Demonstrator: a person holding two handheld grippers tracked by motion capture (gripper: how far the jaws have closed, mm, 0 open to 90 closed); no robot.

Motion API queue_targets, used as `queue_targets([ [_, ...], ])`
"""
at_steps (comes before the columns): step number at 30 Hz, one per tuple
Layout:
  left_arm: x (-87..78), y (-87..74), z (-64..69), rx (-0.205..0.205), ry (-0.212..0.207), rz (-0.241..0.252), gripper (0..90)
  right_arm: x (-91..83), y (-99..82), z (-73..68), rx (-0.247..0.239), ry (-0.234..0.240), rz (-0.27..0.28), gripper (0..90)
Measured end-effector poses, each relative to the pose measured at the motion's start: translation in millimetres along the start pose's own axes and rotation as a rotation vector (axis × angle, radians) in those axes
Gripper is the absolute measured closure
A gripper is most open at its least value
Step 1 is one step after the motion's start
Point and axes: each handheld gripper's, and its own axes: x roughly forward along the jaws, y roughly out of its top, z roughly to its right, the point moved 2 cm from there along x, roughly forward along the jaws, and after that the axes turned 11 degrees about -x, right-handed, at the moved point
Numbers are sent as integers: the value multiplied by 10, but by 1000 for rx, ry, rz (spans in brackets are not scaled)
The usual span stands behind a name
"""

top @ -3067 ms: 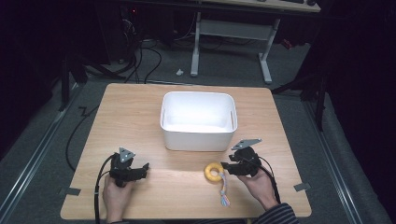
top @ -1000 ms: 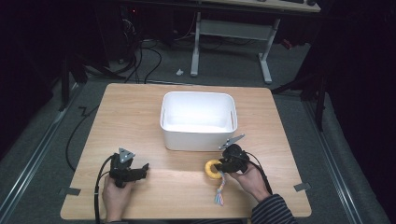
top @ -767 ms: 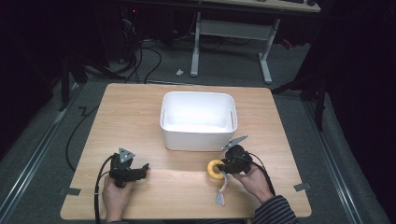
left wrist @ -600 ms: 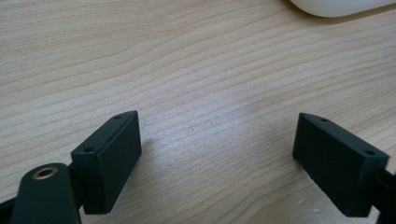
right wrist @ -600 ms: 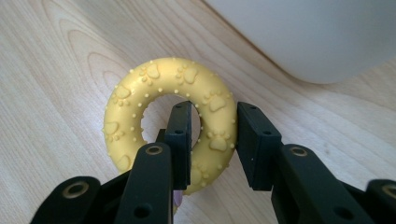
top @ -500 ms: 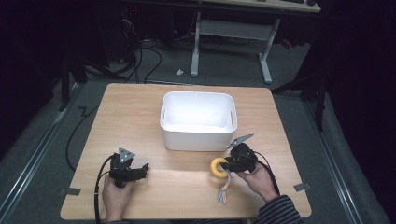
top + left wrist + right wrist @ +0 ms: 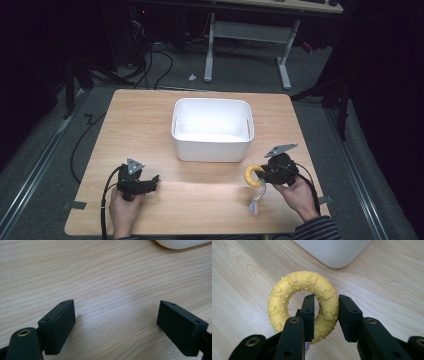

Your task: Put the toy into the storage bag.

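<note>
R tool (image 7: 262, 176) clamped on yellow ring toy (image 7: 303, 302), now lifted off desk (image 7: 200, 200) vs 1 s ago, just beside white bin (image 7: 212, 125), likely drop-in next; L tool (image 7: 120, 322) wide, idle.

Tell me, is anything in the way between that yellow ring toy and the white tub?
Nothing visible is. The right gripper is shut on the yellow ring toy, one jaw through its hole. Bare table lies between it and the white tub, whose near wall it must clear; the tub looks empty.
</note>
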Motion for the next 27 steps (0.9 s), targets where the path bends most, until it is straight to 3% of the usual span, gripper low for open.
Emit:
queue_targets([
  [8, 1, 2, -5, -3, -3, 1, 155, -136, -75, 168, 61, -7, 30, 680],
  [12, 0, 2, -6, -3, -4, 0, 156, -211, -88, 242, 63, -24, 28, 680],
  [18, 0, 2, -5, -3, -4, -1, 156, -337, -144, 359, 98, -52, 71, 680],
  [27, 2, 2, -3, -2, -1, 1, 156, -368, -190, 463, 144, -46, 90, 680],
])
